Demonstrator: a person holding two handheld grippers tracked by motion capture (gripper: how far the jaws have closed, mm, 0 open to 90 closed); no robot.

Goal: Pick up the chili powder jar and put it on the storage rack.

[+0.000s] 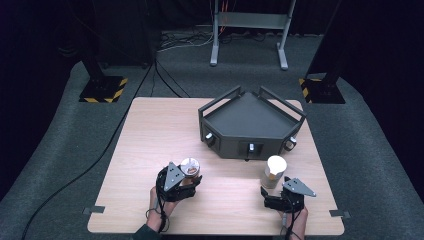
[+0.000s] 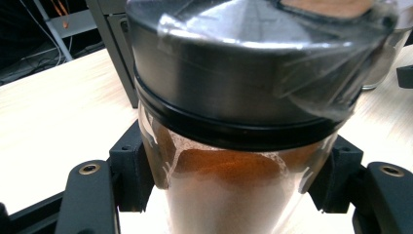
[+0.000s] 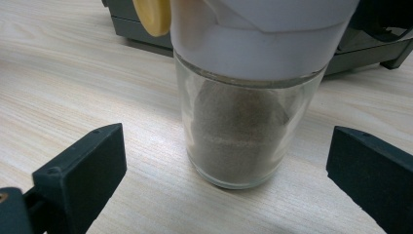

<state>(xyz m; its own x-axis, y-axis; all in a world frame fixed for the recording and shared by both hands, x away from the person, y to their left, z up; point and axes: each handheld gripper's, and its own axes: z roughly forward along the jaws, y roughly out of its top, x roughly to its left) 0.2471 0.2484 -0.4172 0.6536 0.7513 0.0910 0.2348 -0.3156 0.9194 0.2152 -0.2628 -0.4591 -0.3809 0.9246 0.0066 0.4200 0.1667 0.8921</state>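
Observation:
A glass jar with a metal lid [image 1: 190, 168] holds reddish-brown powder; my left gripper [image 1: 186, 186] is shut on its glass body [image 2: 229, 190], a black jaw pressing each side. A second glass jar with a white cap [image 1: 274, 171] holds grey-brown powder and stands on the wooden table just ahead of my right gripper [image 1: 275, 192]. In the right gripper view this jar [image 3: 243, 131] stands between the wide-apart black jaws, with clear gaps on both sides. The right gripper is open.
A dark grey tray with raised rails [image 1: 251, 120] sits at the back right of the wooden table [image 1: 150, 145], a short way behind both jars. Stands with yellow-black bases [image 1: 103, 89] rest on the grey floor beyond the table.

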